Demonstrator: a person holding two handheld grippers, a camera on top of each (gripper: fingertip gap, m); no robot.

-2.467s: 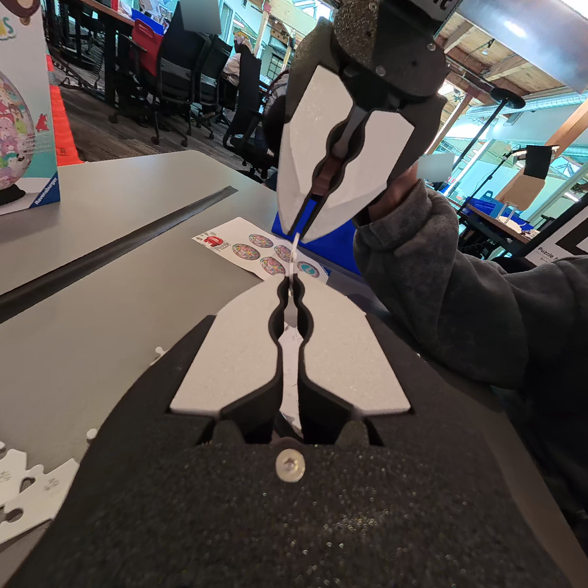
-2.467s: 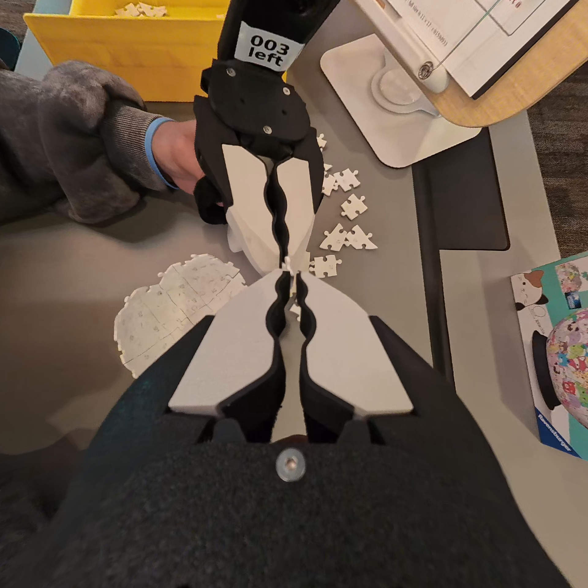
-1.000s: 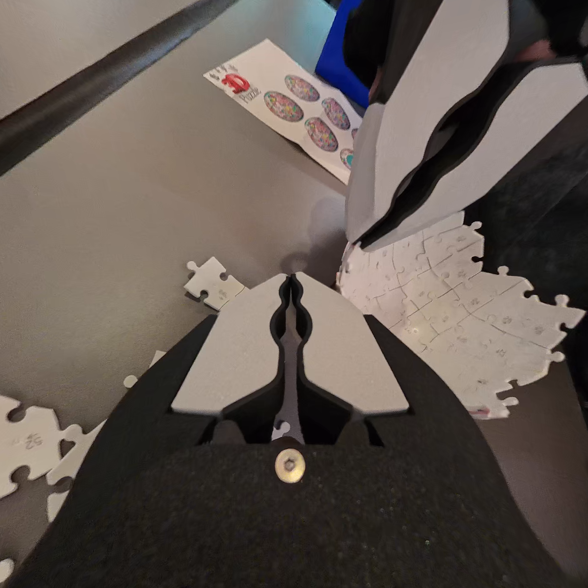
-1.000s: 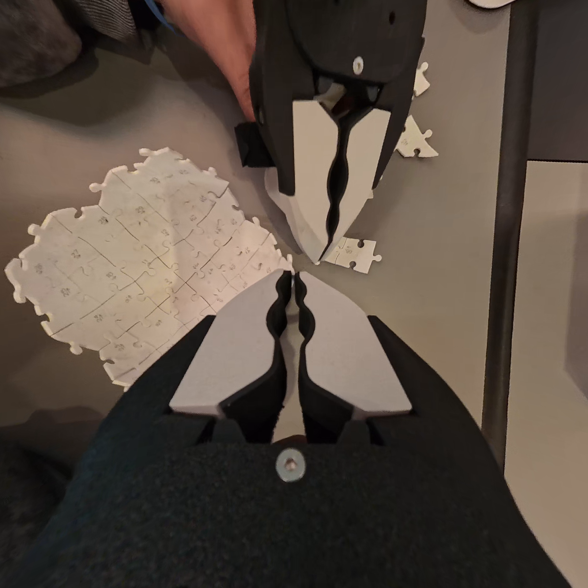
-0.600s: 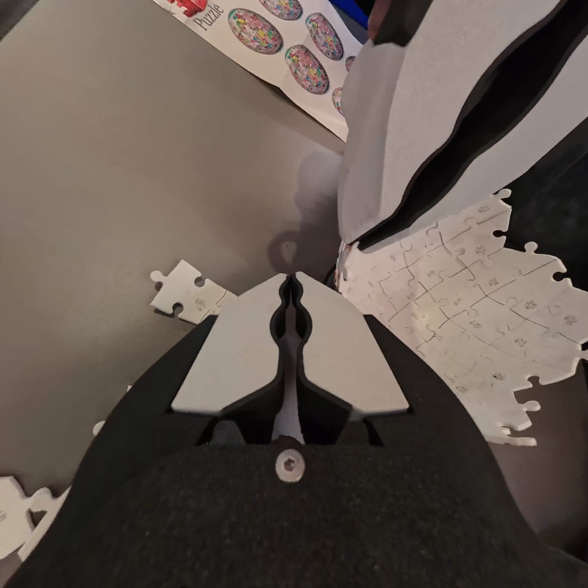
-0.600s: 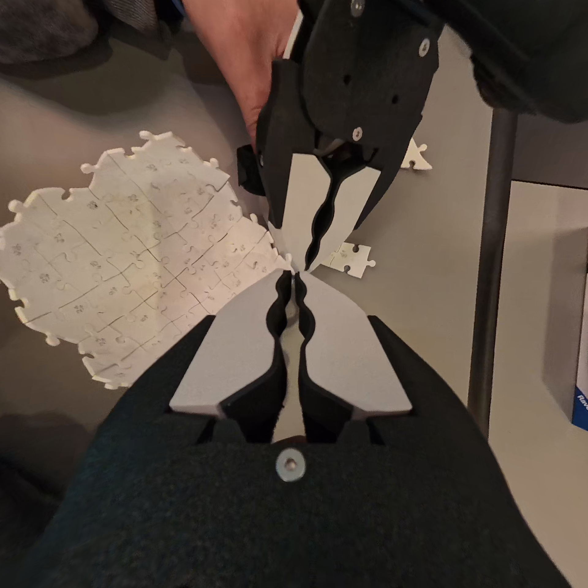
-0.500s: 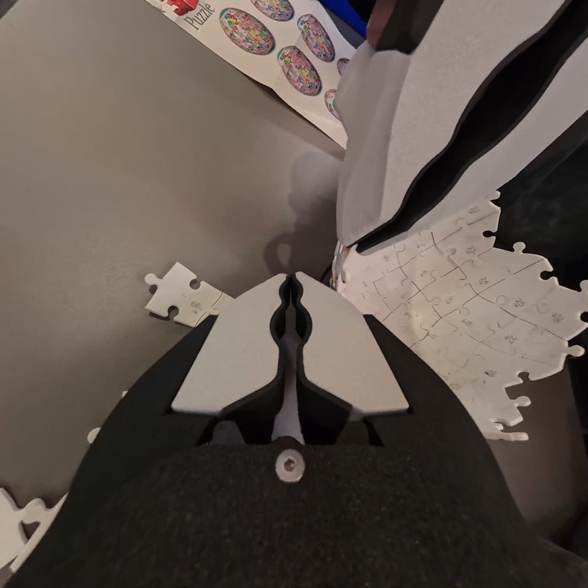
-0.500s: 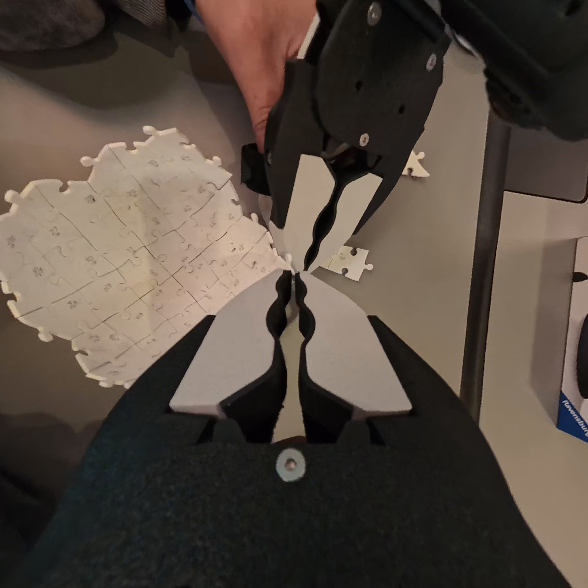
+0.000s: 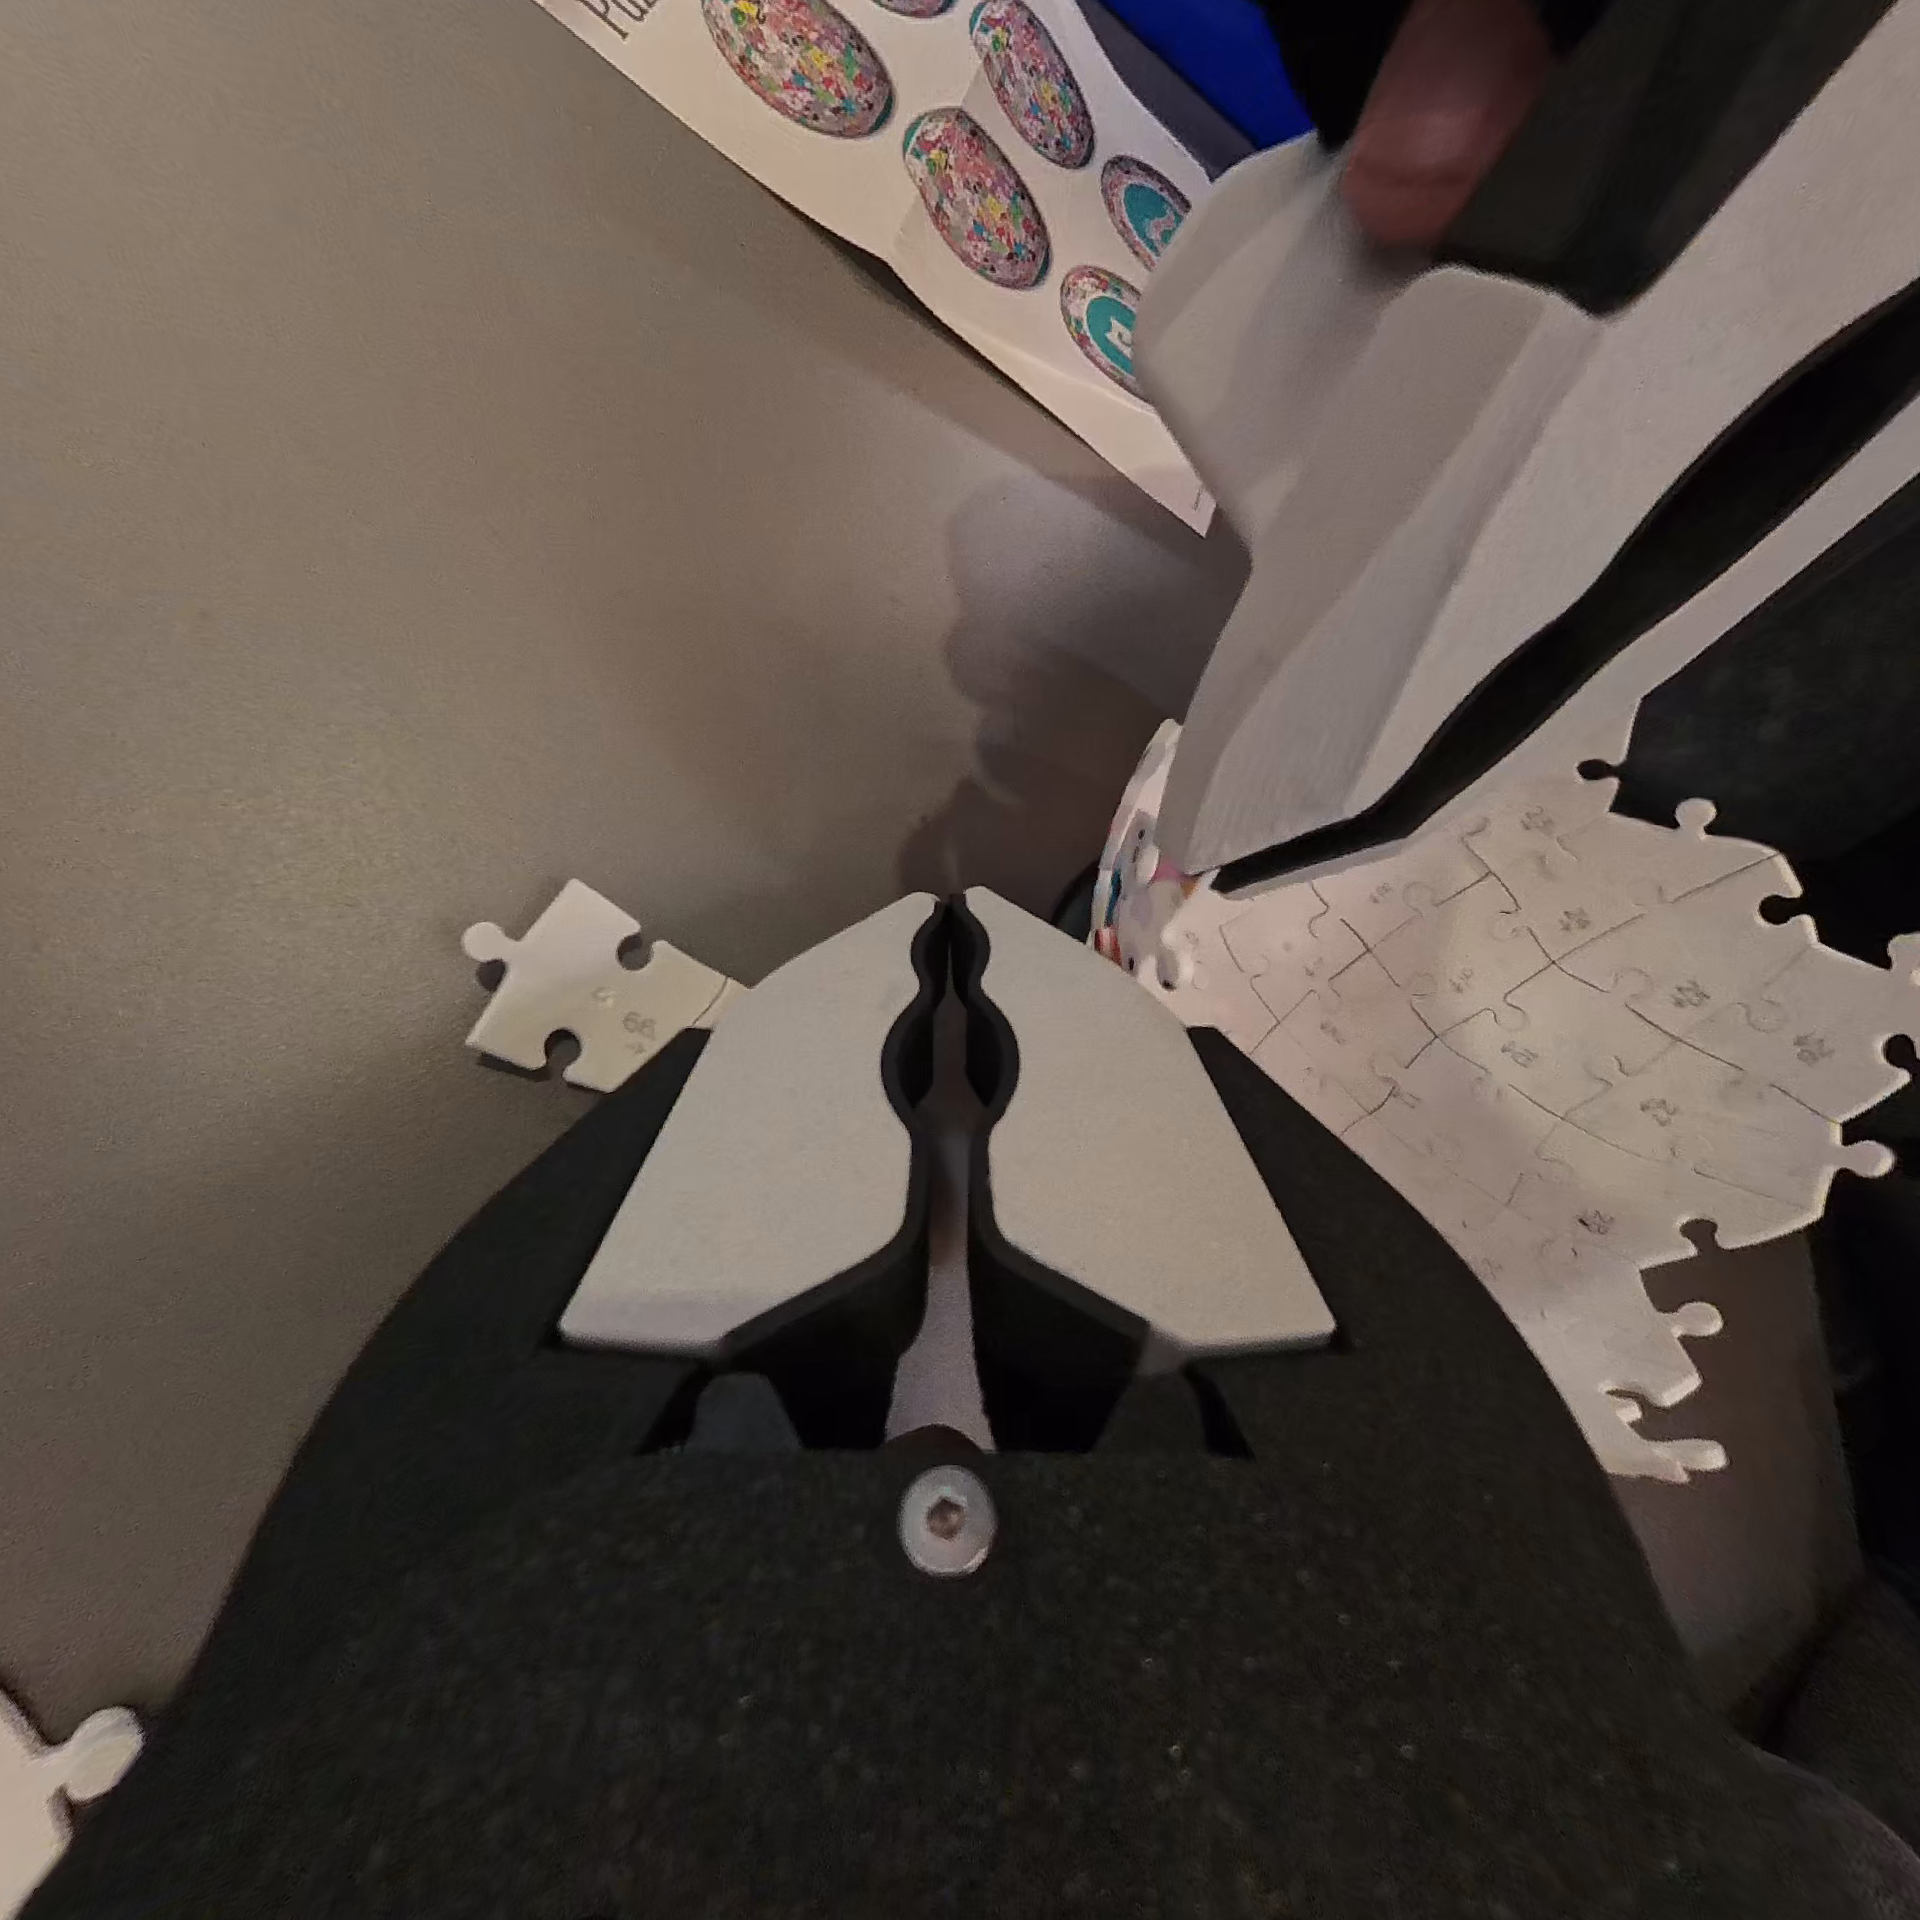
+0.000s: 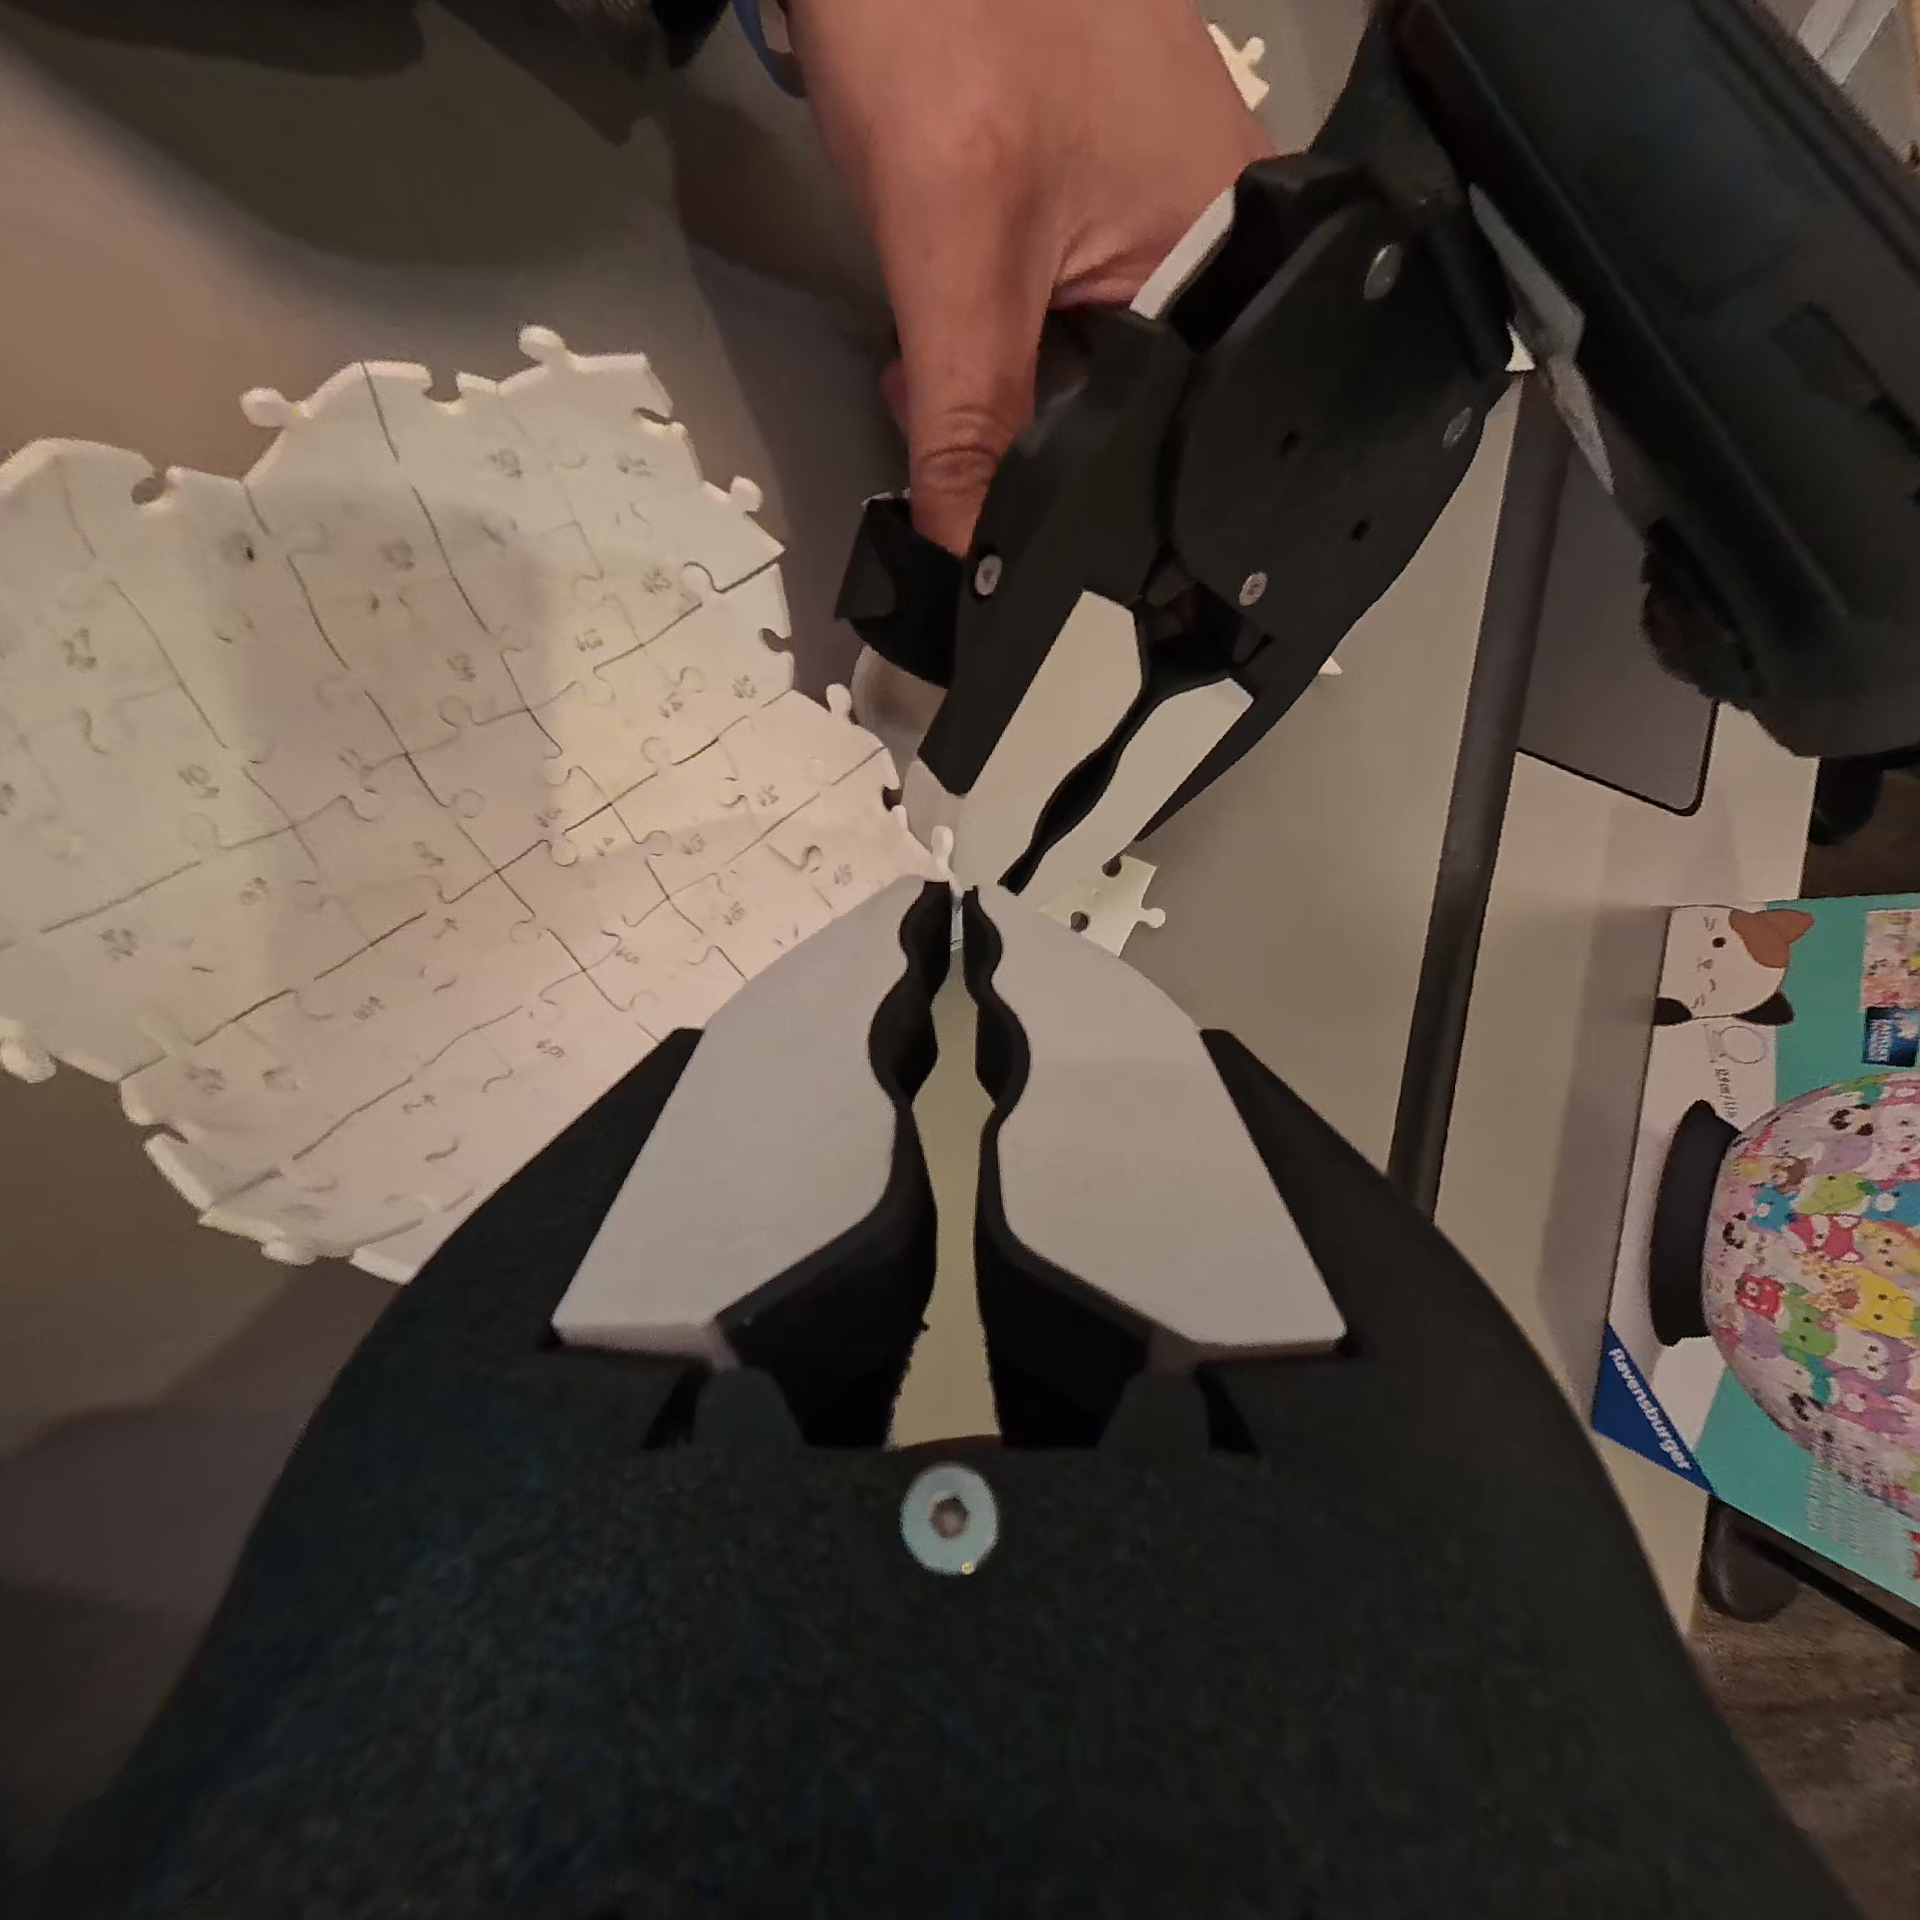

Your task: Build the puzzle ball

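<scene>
The white, partly built puzzle shell (image 9: 1558, 1039) lies on the grey table with its numbered inner side up; it also shows in the right wrist view (image 10: 364, 727). My right gripper (image 10: 951, 894) is shut on a puzzle piece held edge-on, whose knob (image 10: 943, 840) sticks out at the shell's near edge. In the left wrist view the right gripper (image 9: 1210, 878) rests its tips on that same edge. My left gripper (image 9: 951, 904) is shut, with a pale piece edge-on in its gap, just left of the shell. In the right wrist view the left gripper (image 10: 987, 873) meets the right one tip to tip.
One loose piece (image 9: 582, 987) lies just left of my left fingers, also seen in the right wrist view (image 10: 1107, 904). Another piece (image 9: 62, 1766) lies at the lower left. A printed leaflet (image 9: 935, 156) lies beyond. The puzzle box (image 10: 1808, 1195) stands right of a dark table groove (image 10: 1475, 831). Tip to tip, the grippers are about 5 cm apart.
Both grippers have come down from mid-air to the table and closed in on the shell's edge, tips nearly touching. The shell fills more of both views.
</scene>
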